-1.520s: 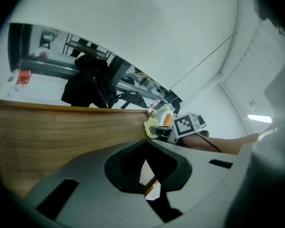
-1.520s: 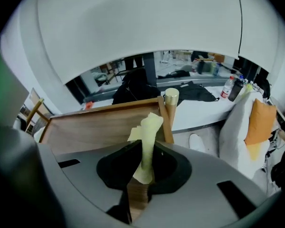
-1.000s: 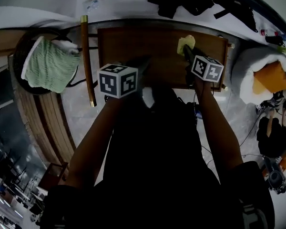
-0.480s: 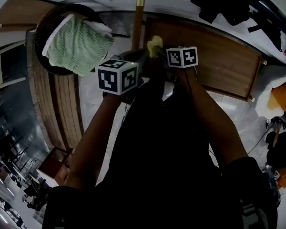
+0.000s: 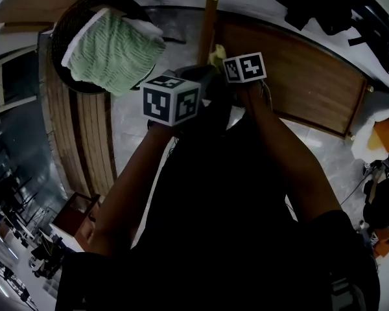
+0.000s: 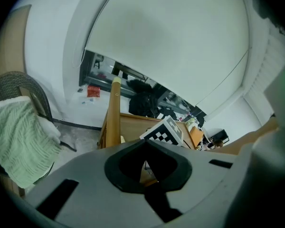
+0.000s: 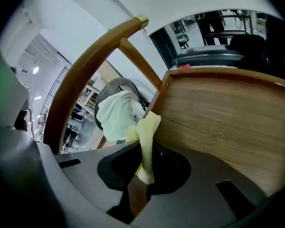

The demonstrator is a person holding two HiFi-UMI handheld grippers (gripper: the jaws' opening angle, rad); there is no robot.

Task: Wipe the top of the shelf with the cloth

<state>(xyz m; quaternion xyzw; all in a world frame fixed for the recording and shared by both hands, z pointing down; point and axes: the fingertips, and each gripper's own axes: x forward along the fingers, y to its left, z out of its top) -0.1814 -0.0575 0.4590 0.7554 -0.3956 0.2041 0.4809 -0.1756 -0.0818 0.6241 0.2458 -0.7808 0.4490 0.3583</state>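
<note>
A: Where is the yellow cloth [image 7: 147,132] to be found?
B: It is pinched between the jaws of the right gripper [image 7: 141,175], with its free end sticking out past them. In the right gripper view that end is set against the left edge of the shelf top [image 7: 228,122], right at the corner. Whether the wood is actually touched cannot be told.
A: And how is it shown from the head view?
B: The cloth is seen there as a small pale tuft at the left end of the brown shelf top, just beside the wooden post [image 5: 207,19] with the brass-coloured cap. The right gripper's marker cube [image 5: 245,68] is seen just behind the cloth, nearer the person.
A: What is held by the left gripper [image 6: 145,167]?
B: Nothing is held. Its jaws are seen pressed together in the left gripper view, with only a thin sliver of gap left above the tips. It is carried beside the right gripper, at its left, and the other gripper's marker cube is caught in its view beyond the jaws.
A: What else is shown near the shelf?
B: A dark round basket [image 5: 63,28] is seen to the left of the post, well apart from the shelf top, and a ribbed green towel [image 5: 110,44] is draped over it. Both are also picked up in the right gripper view, behind the cloth and under the curve of the post
</note>
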